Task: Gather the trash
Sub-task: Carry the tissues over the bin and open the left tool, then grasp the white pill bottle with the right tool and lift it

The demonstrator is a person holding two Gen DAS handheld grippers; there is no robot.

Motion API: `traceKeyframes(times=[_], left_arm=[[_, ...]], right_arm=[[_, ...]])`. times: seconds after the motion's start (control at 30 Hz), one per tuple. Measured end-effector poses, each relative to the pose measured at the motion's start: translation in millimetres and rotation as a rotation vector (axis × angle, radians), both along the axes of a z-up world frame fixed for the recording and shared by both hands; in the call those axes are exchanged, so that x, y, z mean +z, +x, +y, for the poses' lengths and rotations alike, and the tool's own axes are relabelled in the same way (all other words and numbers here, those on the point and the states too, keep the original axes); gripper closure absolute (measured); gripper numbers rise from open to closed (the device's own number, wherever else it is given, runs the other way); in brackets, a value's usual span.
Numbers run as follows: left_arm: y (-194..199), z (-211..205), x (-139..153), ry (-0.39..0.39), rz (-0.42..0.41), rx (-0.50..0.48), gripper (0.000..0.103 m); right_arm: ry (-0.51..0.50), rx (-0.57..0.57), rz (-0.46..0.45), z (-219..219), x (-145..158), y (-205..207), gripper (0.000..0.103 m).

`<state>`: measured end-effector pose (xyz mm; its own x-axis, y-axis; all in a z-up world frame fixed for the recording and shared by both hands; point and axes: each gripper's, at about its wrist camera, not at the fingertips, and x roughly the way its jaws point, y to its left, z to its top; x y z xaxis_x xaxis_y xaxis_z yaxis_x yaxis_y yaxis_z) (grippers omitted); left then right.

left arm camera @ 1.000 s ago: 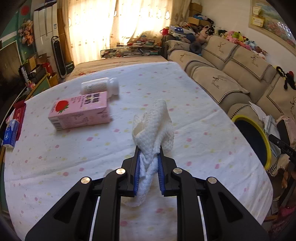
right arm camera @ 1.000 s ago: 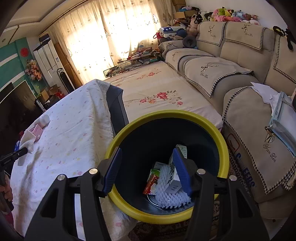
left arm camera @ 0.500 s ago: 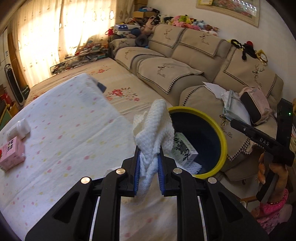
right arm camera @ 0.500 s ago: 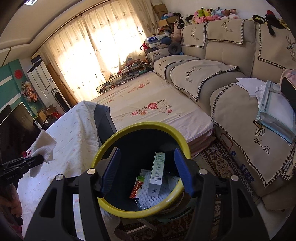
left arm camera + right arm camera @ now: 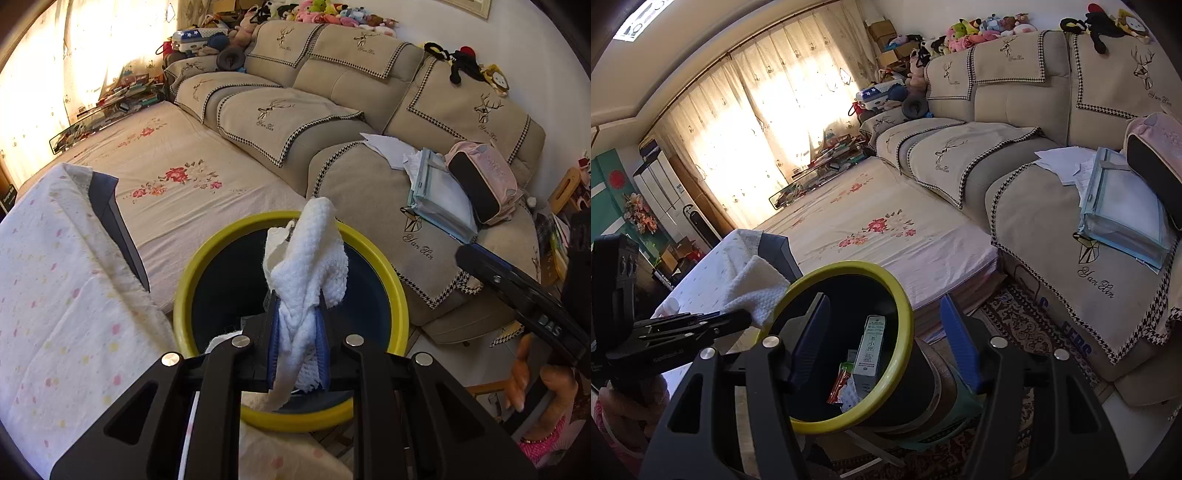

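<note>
Bin [image 5: 886, 277] holds carton [image 5: 871, 347], wrappers [image 5: 839, 382]; left tool [image 5: 298, 354] grips tissue [image 5: 310, 266] above

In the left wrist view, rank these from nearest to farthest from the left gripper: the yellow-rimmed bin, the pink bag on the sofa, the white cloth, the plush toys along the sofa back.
1. white cloth, clamped between the left gripper pads.
2. yellow-rimmed bin, just below and ahead.
3. pink bag, on the sofa seat to the right.
4. plush toys, along the sofa back at the top.

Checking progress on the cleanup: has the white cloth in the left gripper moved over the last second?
Yes. The white cloth, clamped in the left gripper, has gone from over the table to over the yellow-rimmed bin.
</note>
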<state>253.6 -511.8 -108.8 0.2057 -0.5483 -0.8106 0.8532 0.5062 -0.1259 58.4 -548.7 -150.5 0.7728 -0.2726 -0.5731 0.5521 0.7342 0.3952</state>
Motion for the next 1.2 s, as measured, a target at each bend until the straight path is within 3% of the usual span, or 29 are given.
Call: traceKeyframes(times=[0.1, 0.33, 0.47, 0.63, 0.77, 0.93, 1.2], left_arm=[[7, -14, -13, 0.023, 0.018, 0.007, 0.083], [16, -13, -30, 0.040, 0.040, 0.034, 0.057], [19, 5, -24, 0.013, 0.027, 0.043, 0.043], [22, 45, -4, -0.060, 0.017, 0.054, 0.038], [30, 104, 12, -0.130, -0.008, 0.131, 0.032], [53, 205, 25, -0.199, -0.032, 0.300, 0.029], [93, 363, 35, -0.199, -0.152, 0.594, 0.028]], right_arm=[[0.007, -0.005, -0.002, -2, -2, -2, 0.043], [0.014, 0.001, 0.001, 2, -2, 3, 0.041], [0.008, 0.013, 0.006, 8, 0, 8, 0.041], [-0.007, 0.030, 0.016, 15, 4, 17, 0.041], [-0.017, 0.049, 0.032, 24, 4, 29, 0.040], [-0.037, 0.120, 0.065, 46, 5, 56, 0.040], [-0.112, 0.295, 0.098, 114, 24, 118, 0.037]])
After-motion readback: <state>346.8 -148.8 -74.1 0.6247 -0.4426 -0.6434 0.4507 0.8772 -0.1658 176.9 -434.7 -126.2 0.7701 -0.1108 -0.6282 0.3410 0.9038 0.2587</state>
